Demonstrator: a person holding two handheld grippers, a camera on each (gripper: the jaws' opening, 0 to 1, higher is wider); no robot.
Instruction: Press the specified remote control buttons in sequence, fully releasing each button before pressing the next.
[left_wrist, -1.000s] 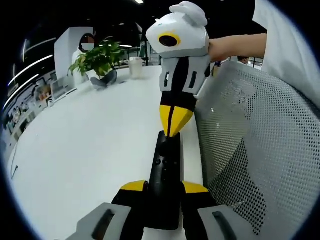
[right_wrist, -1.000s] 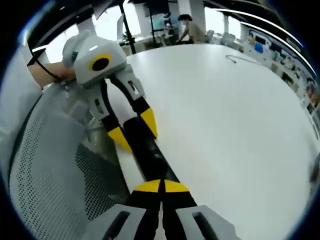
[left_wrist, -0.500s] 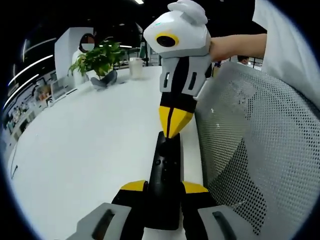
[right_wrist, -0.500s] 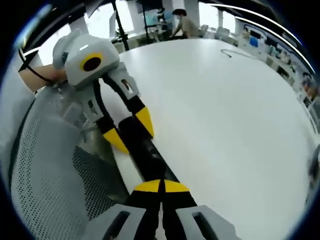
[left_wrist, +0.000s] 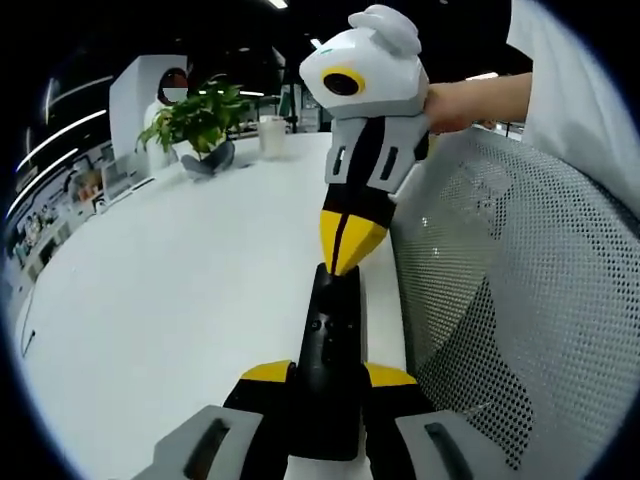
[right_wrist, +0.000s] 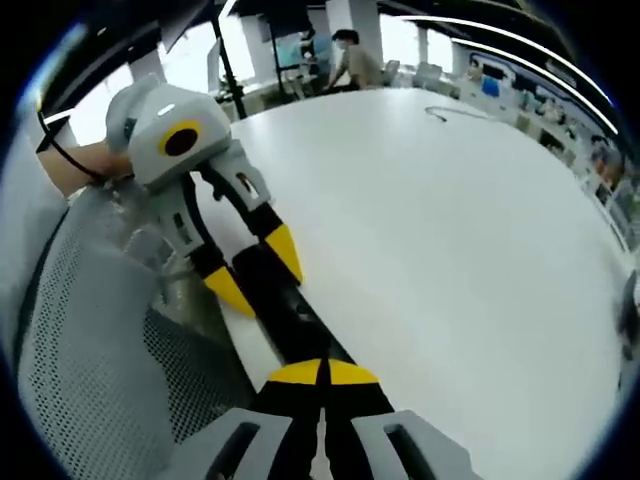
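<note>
The remote (left_wrist: 333, 360) between the left gripper's (left_wrist: 328, 377) yellow-tipped black jaws is black. At its far end the right gripper (left_wrist: 345, 262) comes in, with a white-grey body, a yellow ring around a black lens, and black arms ending in yellow tips. Under both, the table (left_wrist: 180, 300) is plain white. Right of the left gripper a chair (left_wrist: 520, 300) has grey mesh dotted with small holes. Far ahead, a plant (left_wrist: 195, 115) is green.

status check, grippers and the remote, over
Left gripper shut on black remote. Right gripper shut, tips on remote's far end. Mesh chair back close alongside, white table beneath.
</note>
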